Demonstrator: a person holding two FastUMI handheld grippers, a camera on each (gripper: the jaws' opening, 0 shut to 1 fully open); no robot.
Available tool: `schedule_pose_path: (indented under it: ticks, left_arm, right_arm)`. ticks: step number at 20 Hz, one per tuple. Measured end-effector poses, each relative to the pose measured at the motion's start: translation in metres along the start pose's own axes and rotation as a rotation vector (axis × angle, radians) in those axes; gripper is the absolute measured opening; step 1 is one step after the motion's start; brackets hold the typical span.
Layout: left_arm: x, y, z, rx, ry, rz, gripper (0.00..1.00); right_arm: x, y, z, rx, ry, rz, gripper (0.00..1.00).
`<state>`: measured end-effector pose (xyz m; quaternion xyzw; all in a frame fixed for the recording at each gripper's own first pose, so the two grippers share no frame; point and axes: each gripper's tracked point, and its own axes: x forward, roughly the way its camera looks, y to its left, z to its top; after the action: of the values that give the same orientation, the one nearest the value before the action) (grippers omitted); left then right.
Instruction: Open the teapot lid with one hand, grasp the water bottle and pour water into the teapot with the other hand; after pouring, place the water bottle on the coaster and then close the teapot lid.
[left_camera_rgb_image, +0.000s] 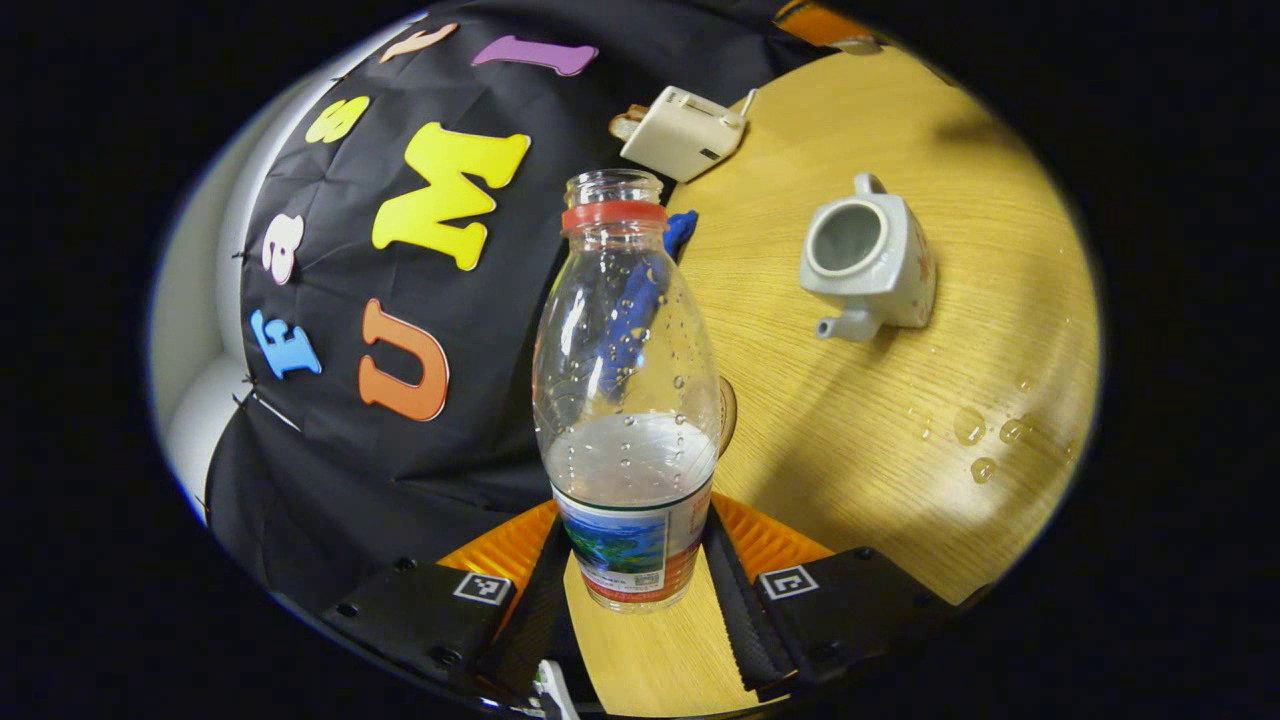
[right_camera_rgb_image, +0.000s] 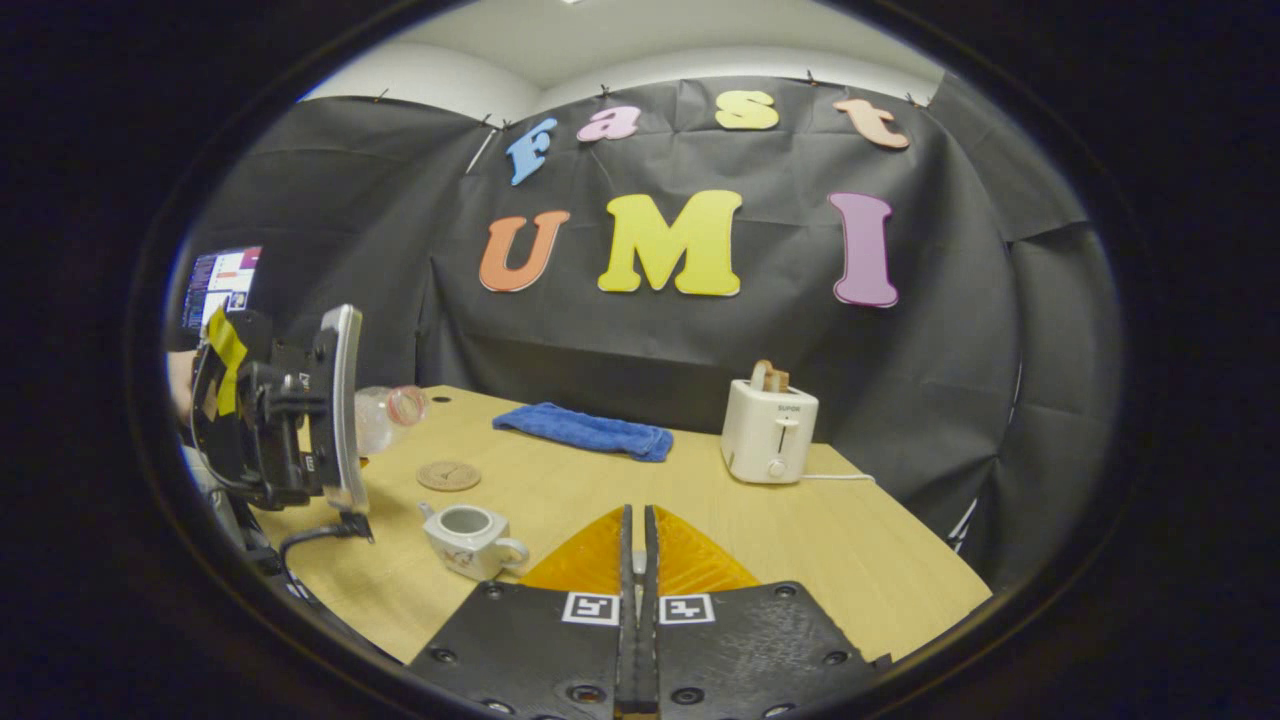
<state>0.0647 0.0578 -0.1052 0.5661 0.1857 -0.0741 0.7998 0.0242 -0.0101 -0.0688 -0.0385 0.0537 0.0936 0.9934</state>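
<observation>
I hold bottle (left_camera_rgb_image: 627, 400) in left gripper (left_camera_rgb_image: 640, 590), both fingers clamped on its base, lifted clear of table (left_camera_rgb_image: 900, 400), cap off, part full. Teapot (left_camera_rgb_image: 868, 262) stands lidless. Pouring looks pending or finished; can't tell. Next: carry bottle over teapot mouth, or down to coaster (right_camera_rgb_image: 449, 475).

Right gripper (right_camera_rgb_image: 637, 560) closed flat together; whether lid is pinched, can't tell. Right gripper view adds coaster beyond teapot, towel (right_camera_rgb_image: 585, 431) and toaster (right_camera_rgb_image: 768, 432) further back.

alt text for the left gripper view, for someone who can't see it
The left gripper grips an uncapped water bottle, partly full, tilted over a wooden table. To its right sits a white teapot with its lid off, water drops nearby.
</observation>
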Motion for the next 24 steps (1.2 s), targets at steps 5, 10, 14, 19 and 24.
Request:
schedule_pose_path:
  ticks: [5,10,14,19,24]
  left_arm:
    - [-0.004,-0.008,-0.001,0.139,0.045,0.013,0.79]
    - [-0.002,0.005,0.008,0.262,0.058,0.071,0.75]
    - [-0.003,0.009,0.010,0.346,0.078,0.097,0.75]
    - [-0.005,0.015,0.015,0.405,0.087,0.134,0.75]
    - [-0.006,0.024,0.022,0.451,0.092,0.164,0.78]
  right_arm:
    - [-0.004,-0.014,-0.005,0.002,-0.001,-0.020,0.00]
    - [-0.008,-0.019,-0.009,0.012,0.004,-0.021,0.00]
    - [-0.011,-0.026,-0.010,0.018,-0.001,-0.033,0.00]
    - [-0.012,-0.027,-0.013,0.021,0.000,-0.035,0.00]
    - [-0.014,-0.027,-0.012,0.025,-0.005,-0.032,0.00]
